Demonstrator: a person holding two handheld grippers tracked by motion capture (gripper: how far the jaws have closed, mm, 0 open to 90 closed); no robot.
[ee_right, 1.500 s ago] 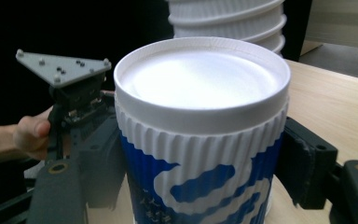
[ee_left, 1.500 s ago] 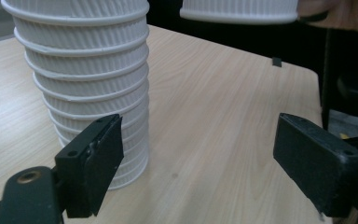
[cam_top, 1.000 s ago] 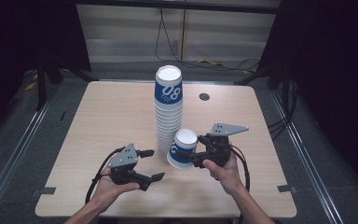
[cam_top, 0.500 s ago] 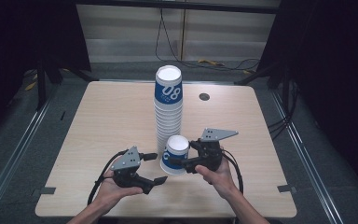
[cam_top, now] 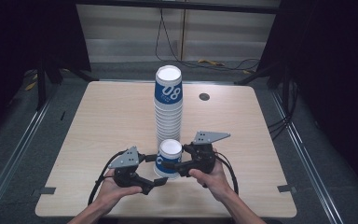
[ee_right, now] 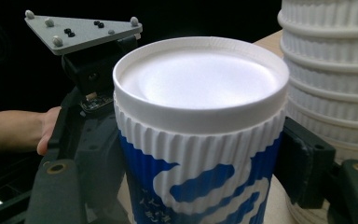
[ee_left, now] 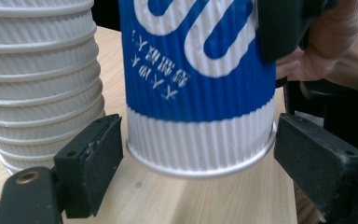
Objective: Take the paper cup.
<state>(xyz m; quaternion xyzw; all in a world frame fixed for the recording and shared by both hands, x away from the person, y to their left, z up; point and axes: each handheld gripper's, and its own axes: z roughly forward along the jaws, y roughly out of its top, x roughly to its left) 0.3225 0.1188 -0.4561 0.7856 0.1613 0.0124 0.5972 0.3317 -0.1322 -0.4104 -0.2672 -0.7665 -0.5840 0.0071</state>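
Right tongs (cam_top: pixel 168 164) gripping an upturned blue-and-white cup (cam_top: pixel 168 157), left tongs (cam_top: pixel 154 170) gaping open around its rim, cup stack (cam_top: pixel 168 109) standing just behind on the tabletop (cam_top: pixel 98 121)

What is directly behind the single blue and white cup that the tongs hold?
Behind the single cup stands the tall stack of cups, its foot hidden by the cup. The right tongs grip the cup; the left tongs flank its rim, open.

A round dark grommet (cam_top: pixel 204 96) sits in the wooden table (cam_top: pixel 102 121) near its far edge.
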